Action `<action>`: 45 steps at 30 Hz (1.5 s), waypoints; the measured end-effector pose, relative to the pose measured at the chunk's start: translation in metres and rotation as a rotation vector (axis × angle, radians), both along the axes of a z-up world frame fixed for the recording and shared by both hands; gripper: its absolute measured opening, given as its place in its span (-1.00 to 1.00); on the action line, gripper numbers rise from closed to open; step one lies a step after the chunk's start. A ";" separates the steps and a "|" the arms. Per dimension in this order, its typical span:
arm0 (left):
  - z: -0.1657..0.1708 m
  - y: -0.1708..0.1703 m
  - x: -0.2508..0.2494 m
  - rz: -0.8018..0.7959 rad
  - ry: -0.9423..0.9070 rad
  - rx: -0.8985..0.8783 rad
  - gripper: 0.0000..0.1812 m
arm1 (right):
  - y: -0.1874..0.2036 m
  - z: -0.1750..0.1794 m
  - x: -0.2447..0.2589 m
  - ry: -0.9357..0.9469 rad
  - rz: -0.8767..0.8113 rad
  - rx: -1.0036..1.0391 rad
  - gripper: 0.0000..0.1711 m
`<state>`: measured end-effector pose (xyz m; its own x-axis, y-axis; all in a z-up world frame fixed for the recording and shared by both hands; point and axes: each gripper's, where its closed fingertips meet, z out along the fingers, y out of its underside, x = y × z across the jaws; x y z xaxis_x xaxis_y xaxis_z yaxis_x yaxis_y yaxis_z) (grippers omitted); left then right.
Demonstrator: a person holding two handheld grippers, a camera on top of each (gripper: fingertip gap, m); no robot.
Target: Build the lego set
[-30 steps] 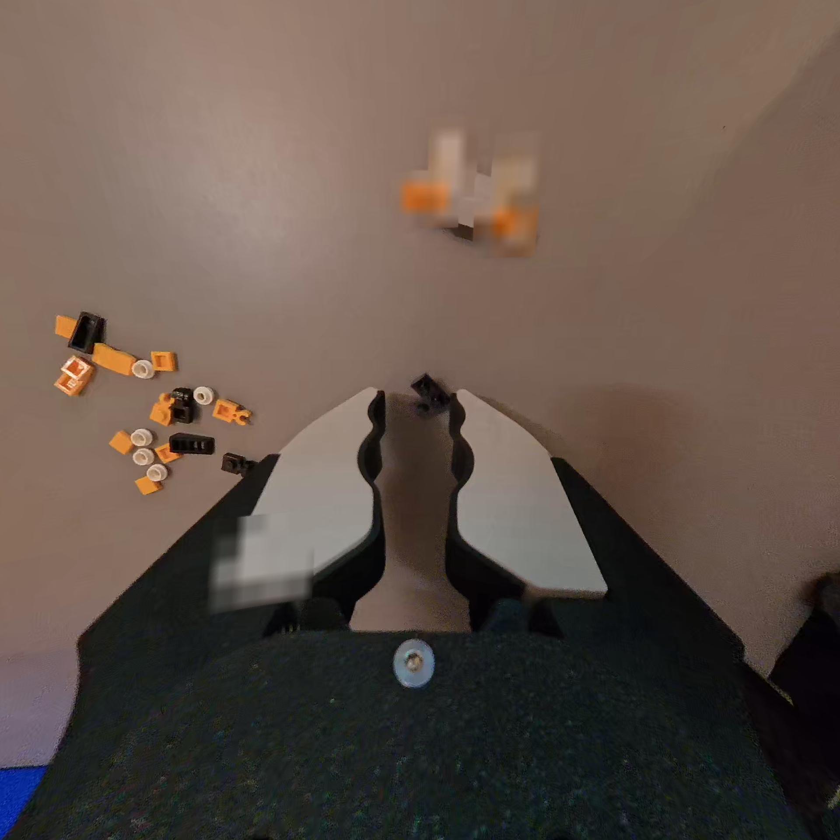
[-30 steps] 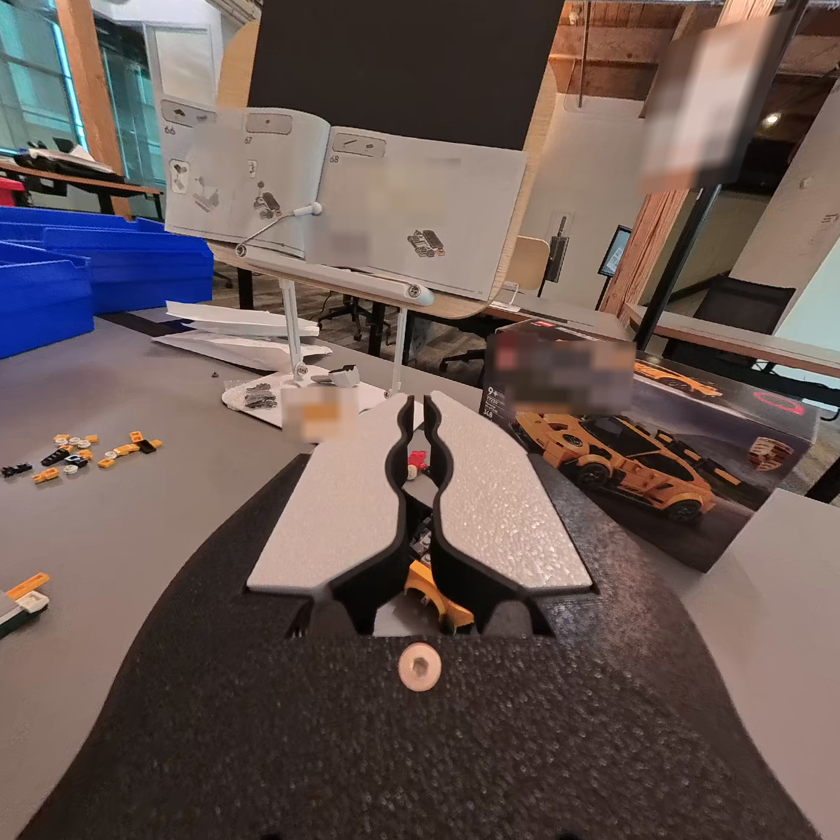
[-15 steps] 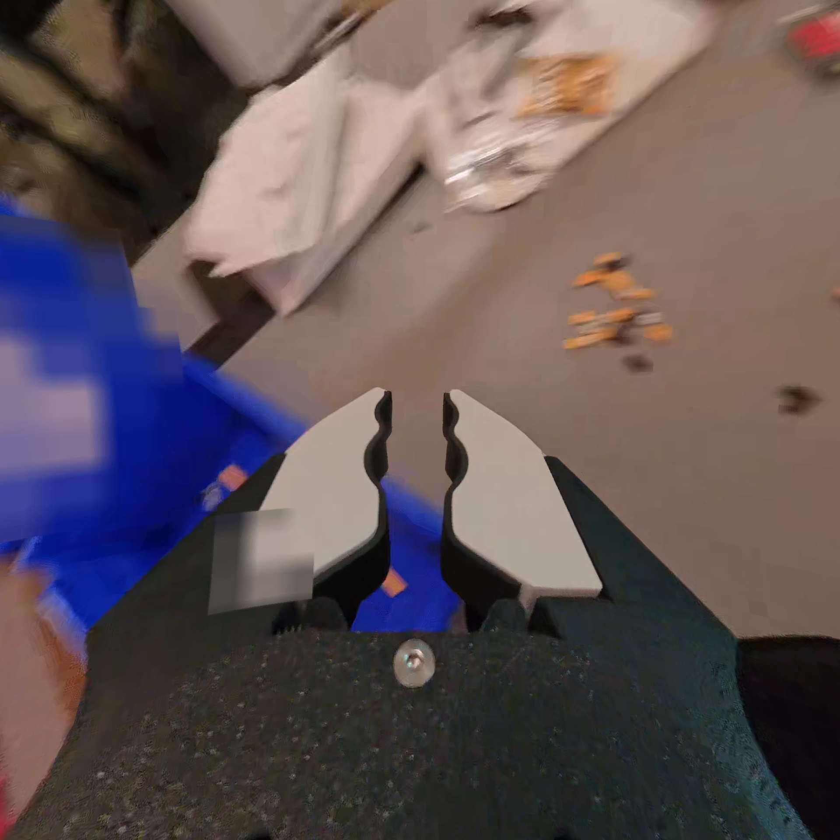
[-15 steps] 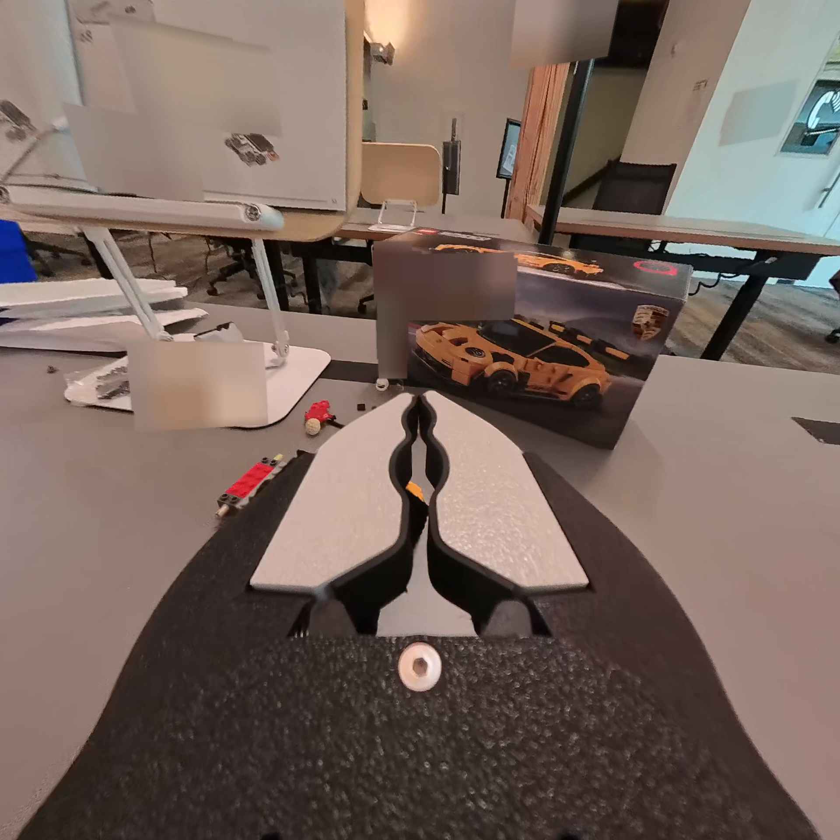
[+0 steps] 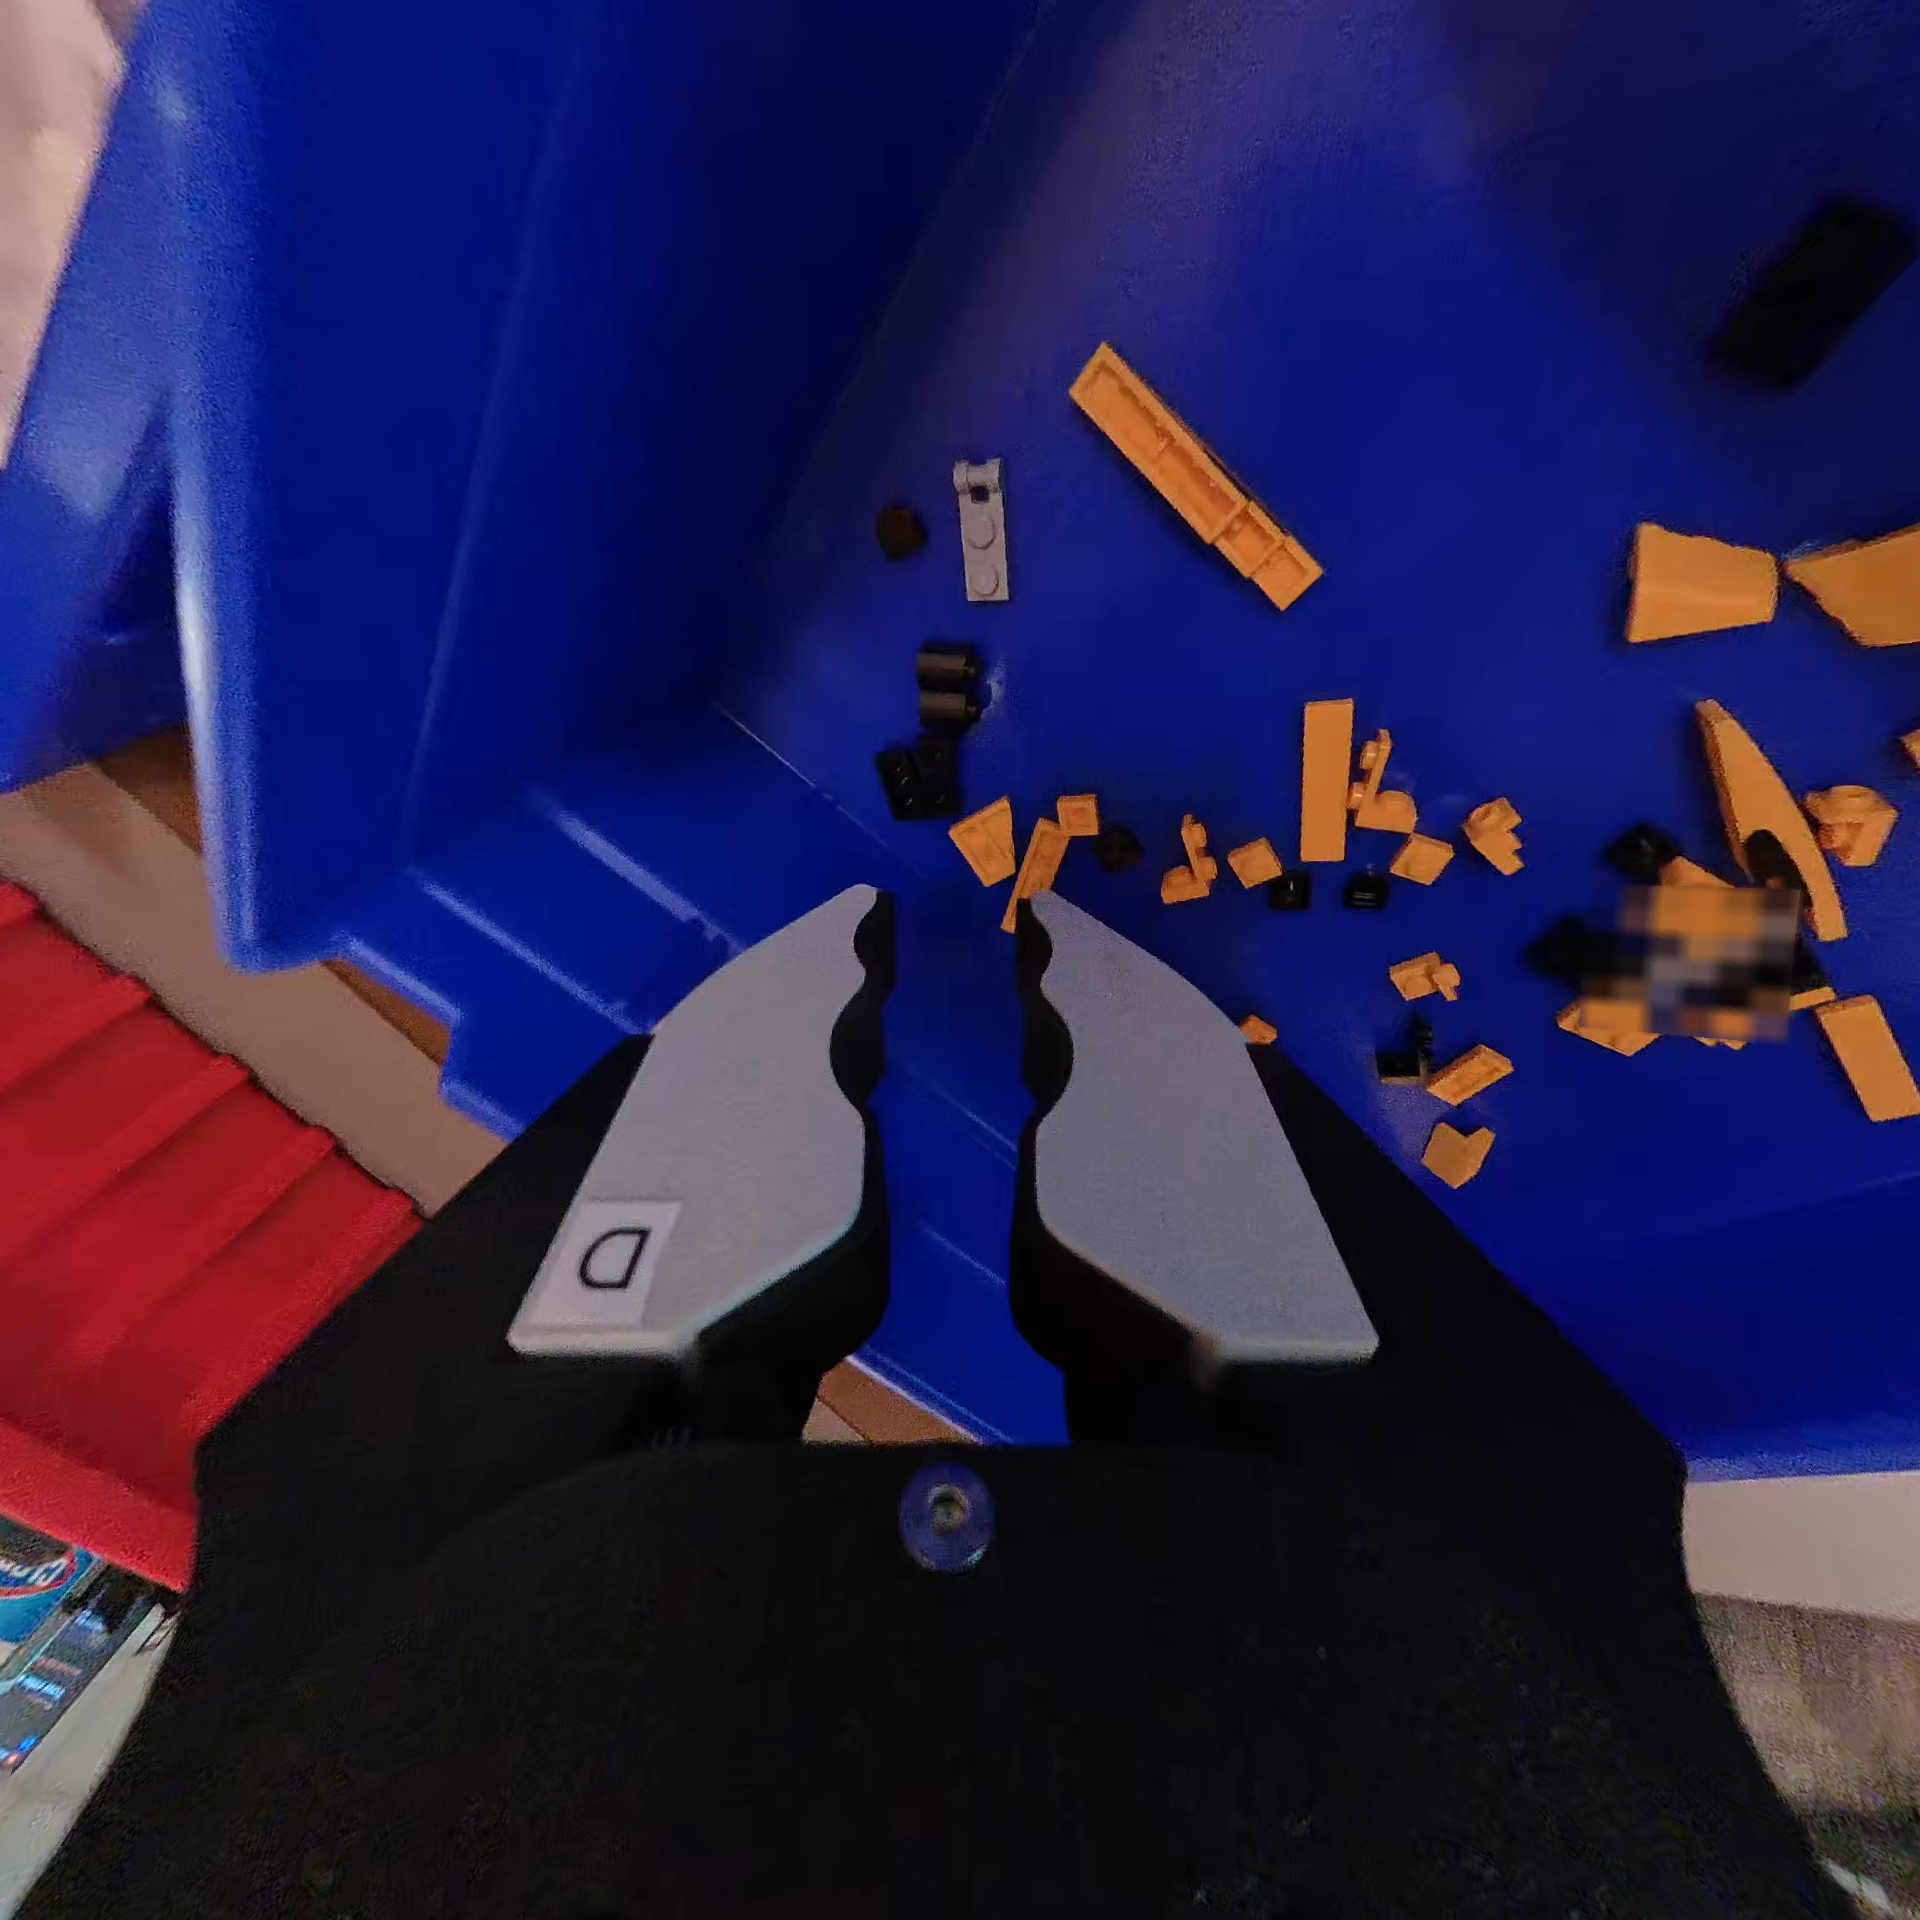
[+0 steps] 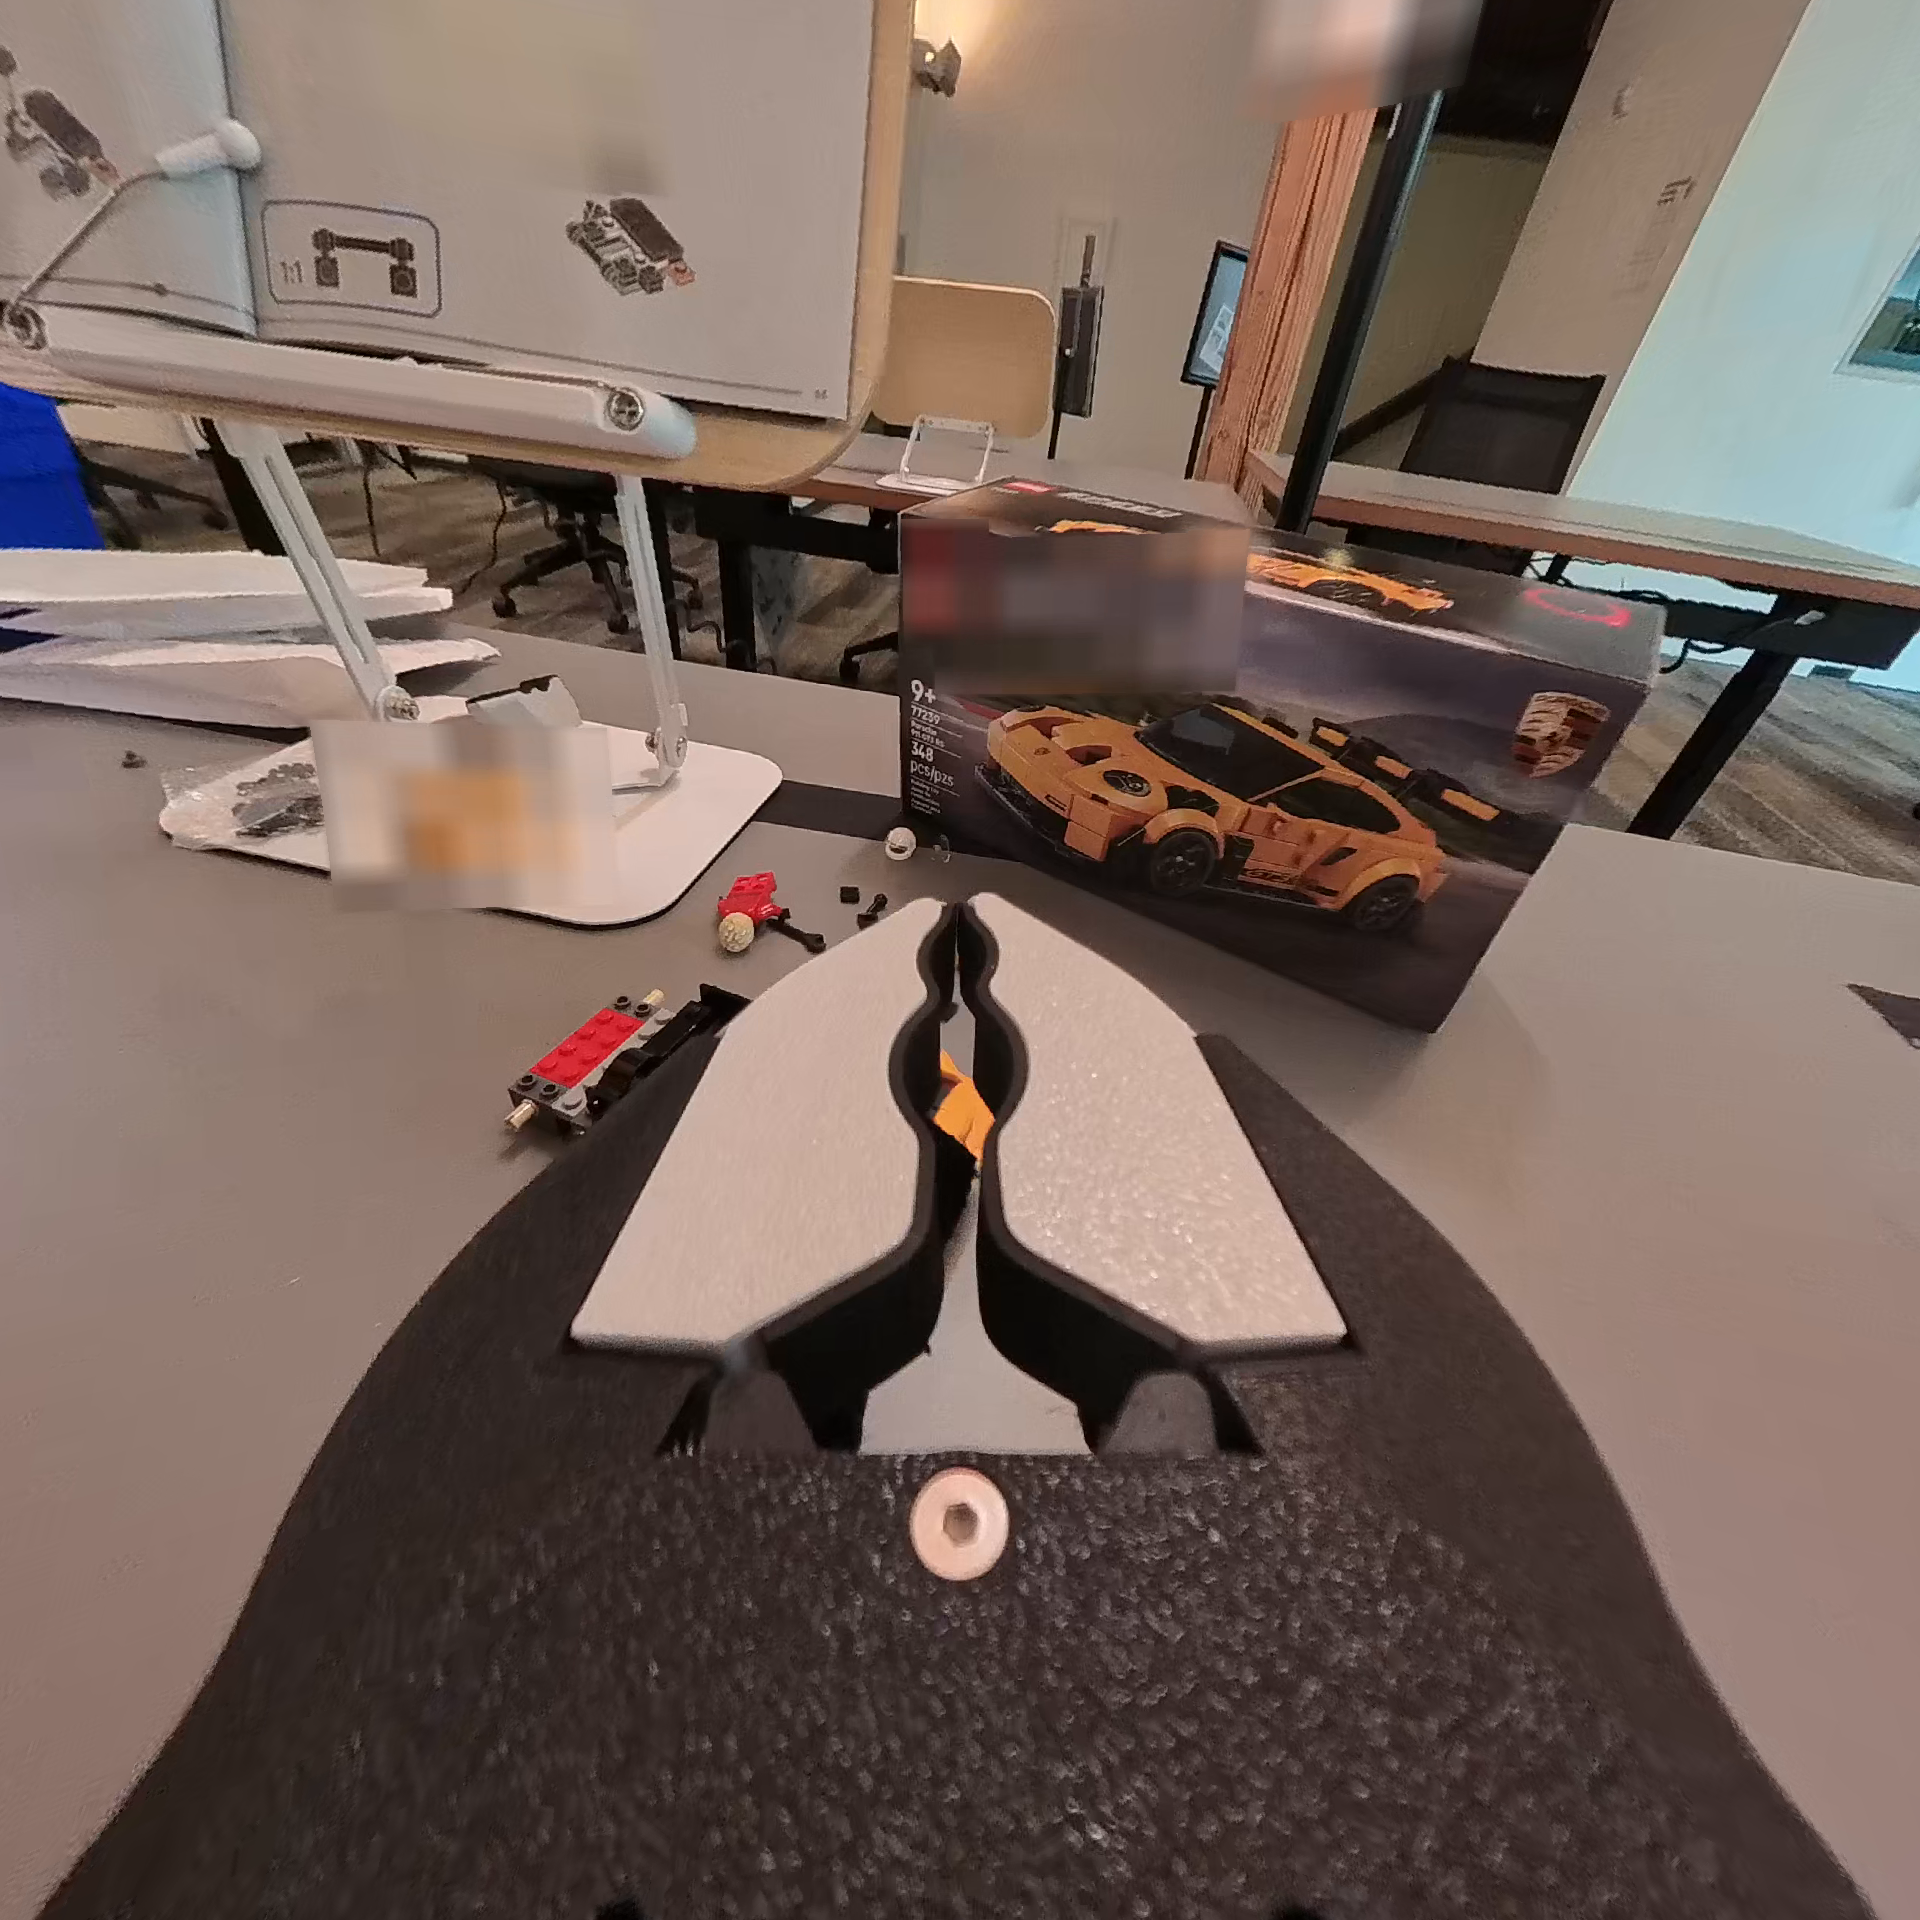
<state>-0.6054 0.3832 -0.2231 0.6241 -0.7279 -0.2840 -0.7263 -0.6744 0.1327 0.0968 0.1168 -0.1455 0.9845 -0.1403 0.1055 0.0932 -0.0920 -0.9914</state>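
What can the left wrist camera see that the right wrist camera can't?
Only the left wrist view shows the blue bin with loose orange pieces and the open left gripper. Only the right wrist view shows the set box, the red piece, the grey table and the right gripper shut on an orange part. Both show orange Lego.

The grey table [image 6: 260, 1195] carries a boxed car set [image 6: 1247, 790], a white stand base [image 6: 686, 810], a red-topped chassis piece [image 6: 597, 1049] and scattered small parts.
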 end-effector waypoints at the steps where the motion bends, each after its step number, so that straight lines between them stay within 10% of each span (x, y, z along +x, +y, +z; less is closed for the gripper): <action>1: -0.004 0.001 -0.001 0.005 0.006 -0.027 -0.75 | 0.001 -0.001 -0.001 -0.002 0.005 -0.002 -1.00; 31: -0.033 0.003 -0.017 0.130 0.006 -0.197 -0.90 | 0.006 -0.006 -0.017 -0.025 0.107 -0.002 -1.00; 37: 0.003 -0.006 0.010 0.062 -0.086 -0.144 -0.90 | 0.005 -0.002 -0.019 -0.026 0.116 0.011 -1.00; 45: 0.108 -0.077 0.176 -0.316 -0.599 0.143 -0.91 | 0.002 0.006 -0.023 -0.032 0.136 0.041 -1.00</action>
